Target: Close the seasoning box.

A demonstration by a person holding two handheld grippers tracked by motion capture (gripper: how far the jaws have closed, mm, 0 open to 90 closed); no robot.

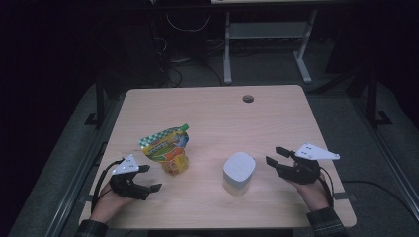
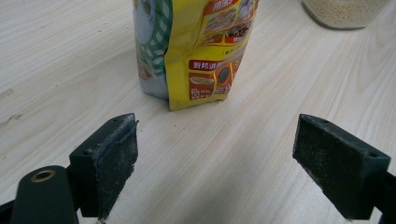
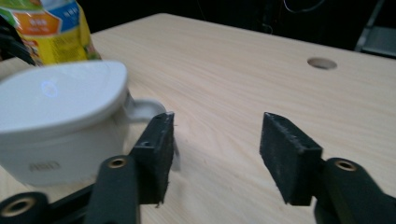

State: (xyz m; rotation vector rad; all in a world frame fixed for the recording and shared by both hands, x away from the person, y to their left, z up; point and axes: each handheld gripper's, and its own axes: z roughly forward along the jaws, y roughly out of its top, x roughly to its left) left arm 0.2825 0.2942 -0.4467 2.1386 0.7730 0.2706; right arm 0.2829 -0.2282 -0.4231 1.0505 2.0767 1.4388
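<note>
Pale wood grain covers the table [image 1: 207, 113], which stands in a dark room with a grey floor, a white desk frame [image 1: 267, 44] and loose cables behind it. A round cable hole [image 1: 248, 98] sits near the table's far edge.

At the left of the high view, the left gripper [image 1: 150, 178] rests low over the near left corner of the table, held in a hand with a plaid sleeve. Its jaws are spread wide with nothing between them. They point toward the pouch [image 1: 167, 148], which stands upright just beyond them, near but not touching. In the left gripper view the pouch [image 2: 196, 51] rises straight ahead of the gap between the jaws, its yellow side panel printed with food pictures and red labels, a green and white check pattern on the face beside it. Bare tabletop lies between the jaw tips and the foot of the pouch.

Further right, near the middle of the table, stands a jar [image 1: 238, 173] with a white lid, well apart from the pouch. In the right gripper view the jar [image 3: 60, 126] appears close at the left, its lid glossy, a small tab at its edge just beside the left jaw; whether they touch I cannot tell.

At the right, the right gripper [image 1: 274, 155] hovers just beside the jar, jaws parted and empty, aimed across the table toward it.
</note>
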